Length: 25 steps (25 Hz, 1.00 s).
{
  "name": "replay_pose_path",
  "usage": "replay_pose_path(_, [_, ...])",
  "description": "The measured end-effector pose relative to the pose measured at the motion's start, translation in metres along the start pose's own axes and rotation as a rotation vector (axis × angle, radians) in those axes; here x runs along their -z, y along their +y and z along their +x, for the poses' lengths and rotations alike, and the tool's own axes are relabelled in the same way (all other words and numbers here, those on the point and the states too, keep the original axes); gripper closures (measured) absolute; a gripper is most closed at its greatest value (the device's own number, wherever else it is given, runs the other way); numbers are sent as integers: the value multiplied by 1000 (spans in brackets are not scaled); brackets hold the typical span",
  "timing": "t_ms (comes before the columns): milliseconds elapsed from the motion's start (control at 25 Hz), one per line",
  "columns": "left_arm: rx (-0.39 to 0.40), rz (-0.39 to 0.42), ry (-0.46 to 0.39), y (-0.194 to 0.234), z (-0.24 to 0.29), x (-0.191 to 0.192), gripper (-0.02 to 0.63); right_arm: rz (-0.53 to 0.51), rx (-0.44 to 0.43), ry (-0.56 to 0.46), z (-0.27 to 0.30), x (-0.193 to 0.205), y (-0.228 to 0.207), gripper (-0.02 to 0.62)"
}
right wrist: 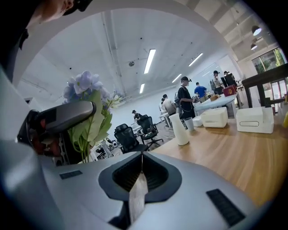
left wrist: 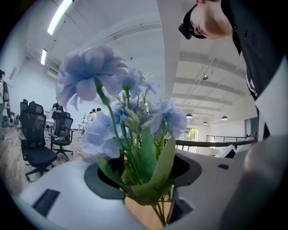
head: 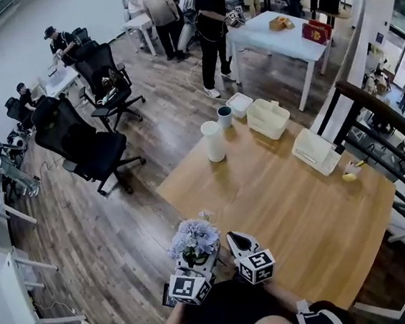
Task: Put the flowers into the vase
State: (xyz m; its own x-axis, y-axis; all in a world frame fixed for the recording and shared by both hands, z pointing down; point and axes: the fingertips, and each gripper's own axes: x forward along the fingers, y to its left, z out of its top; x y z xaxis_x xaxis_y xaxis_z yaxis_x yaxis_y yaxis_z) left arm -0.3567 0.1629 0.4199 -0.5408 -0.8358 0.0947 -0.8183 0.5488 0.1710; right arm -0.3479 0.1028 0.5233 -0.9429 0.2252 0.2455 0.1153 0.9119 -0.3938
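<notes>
Your left gripper [head: 201, 263] pinches the flowers [head: 194, 238] by their upright stems, well short of the vase [head: 214, 140] straight ahead across the desk [head: 300, 205]. Your right gripper [head: 238, 240] is pressed together, empty.

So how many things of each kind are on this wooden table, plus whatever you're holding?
Flower bunch, held in left hand-held gripper: 1
White vase: 1
Dark cup: 1
White bins: 3
Small yellow item: 1
Total: 7
</notes>
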Motion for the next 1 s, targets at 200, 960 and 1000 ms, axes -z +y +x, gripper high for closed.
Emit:
replay_pose_path(200, [-9, -29, 12, 33, 17, -2, 310, 10, -5, 9, 34, -8, 0, 578])
replay_pose_path(960, [183, -80, -23, 266, 36, -44, 310, -22, 245, -8, 223, -45, 70, 578])
replay_pose_path(1000, [201, -87, -15, 273, 38, -44, 310, -12, 271, -11, 226, -45, 71, 578])
